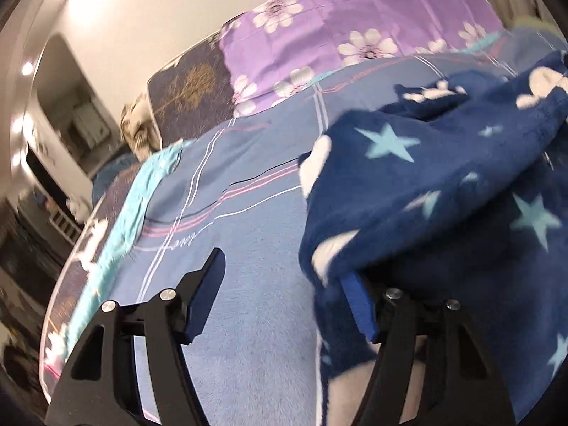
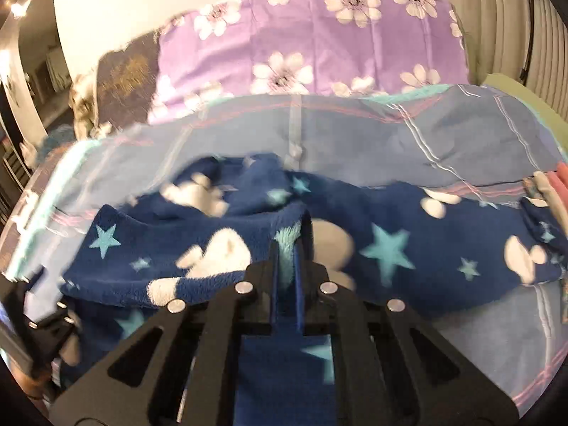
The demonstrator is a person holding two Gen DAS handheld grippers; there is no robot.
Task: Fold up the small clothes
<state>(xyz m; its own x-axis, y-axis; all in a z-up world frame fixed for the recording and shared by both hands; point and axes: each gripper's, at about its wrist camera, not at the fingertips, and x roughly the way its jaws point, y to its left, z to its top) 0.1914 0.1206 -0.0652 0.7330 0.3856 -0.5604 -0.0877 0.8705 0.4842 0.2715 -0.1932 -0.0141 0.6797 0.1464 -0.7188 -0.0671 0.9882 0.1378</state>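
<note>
A dark blue fleece garment (image 1: 443, 191) with light blue stars and white shapes lies bunched on the blue plaid bedsheet (image 1: 248, 184). My left gripper (image 1: 284, 277) is open over the sheet; the garment's edge drapes over its right finger (image 1: 358, 305), and its left finger (image 1: 204, 291) is bare. In the right wrist view the same garment (image 2: 408, 245) spreads across the sheet (image 2: 355, 135). My right gripper (image 2: 289, 248) is shut on a fold of the garment, with fleece pinched between the jaws.
A purple pillow with white flowers (image 1: 348, 32) (image 2: 312, 39) lies at the head of the bed beside a dark patterned pillow (image 1: 188, 96). The left bed edge (image 1: 88, 248) drops to a dim room. Pink cloth (image 2: 559, 184) shows at the right.
</note>
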